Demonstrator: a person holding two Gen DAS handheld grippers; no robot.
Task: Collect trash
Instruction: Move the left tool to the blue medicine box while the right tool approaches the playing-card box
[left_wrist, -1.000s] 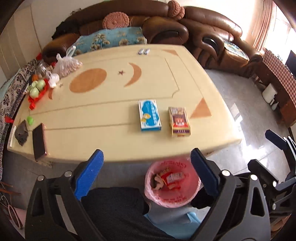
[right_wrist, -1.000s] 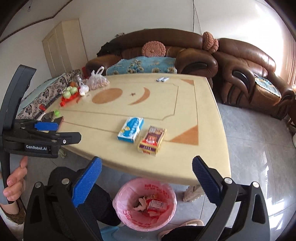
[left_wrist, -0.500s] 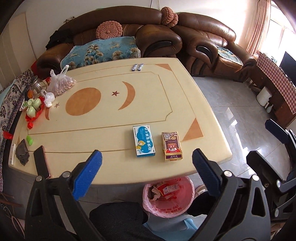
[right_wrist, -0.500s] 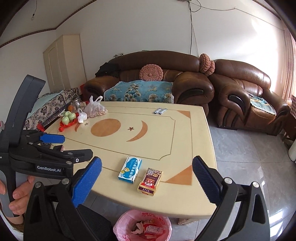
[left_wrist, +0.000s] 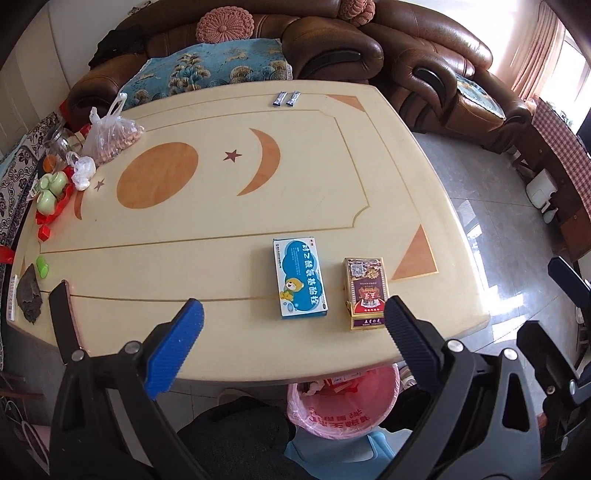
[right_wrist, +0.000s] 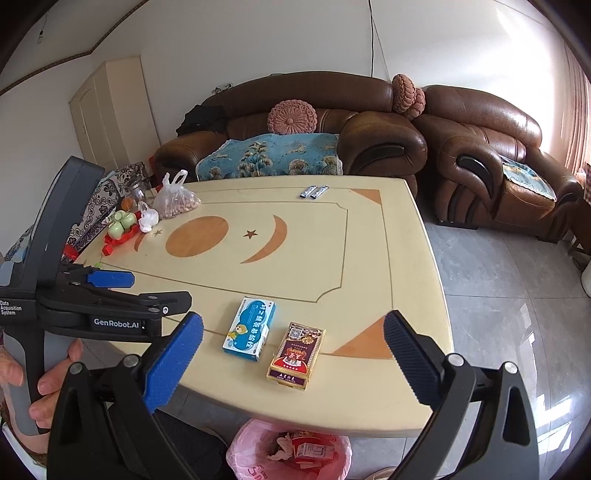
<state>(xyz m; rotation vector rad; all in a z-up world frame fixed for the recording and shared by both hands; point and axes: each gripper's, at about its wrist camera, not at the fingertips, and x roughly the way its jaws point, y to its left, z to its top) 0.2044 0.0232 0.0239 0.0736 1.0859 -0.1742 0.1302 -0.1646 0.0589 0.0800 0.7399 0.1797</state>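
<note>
A blue and white medicine box (left_wrist: 300, 277) (right_wrist: 249, 328) and a red and gold box (left_wrist: 365, 291) (right_wrist: 296, 355) lie side by side near the front edge of the cream table (left_wrist: 207, 221) (right_wrist: 365, 258). A pink-lined trash bin (left_wrist: 343, 402) (right_wrist: 291, 454) with wrappers inside stands on the floor under that edge. My left gripper (left_wrist: 291, 343) hovers open above the near edge, just short of the boxes. My right gripper (right_wrist: 293, 350) is open too, higher and to the right. In the right wrist view the left gripper (right_wrist: 110, 291) shows at the left, held by a hand.
Two small silver sachets (left_wrist: 287, 98) lie at the far edge. A bag of nuts (left_wrist: 110, 134), a crumpled white bag (left_wrist: 84, 173), green cups (left_wrist: 50, 192), a jar and a phone (left_wrist: 64, 325) line the left side. Brown sofas (right_wrist: 295, 122) stand behind; tiled floor (right_wrist: 498, 295) lies right.
Both grippers have risen and moved forward toward the table; the boxes now lie closer between the fingers, and the bin has slid down to the frame bottom. Both stay open.
</note>
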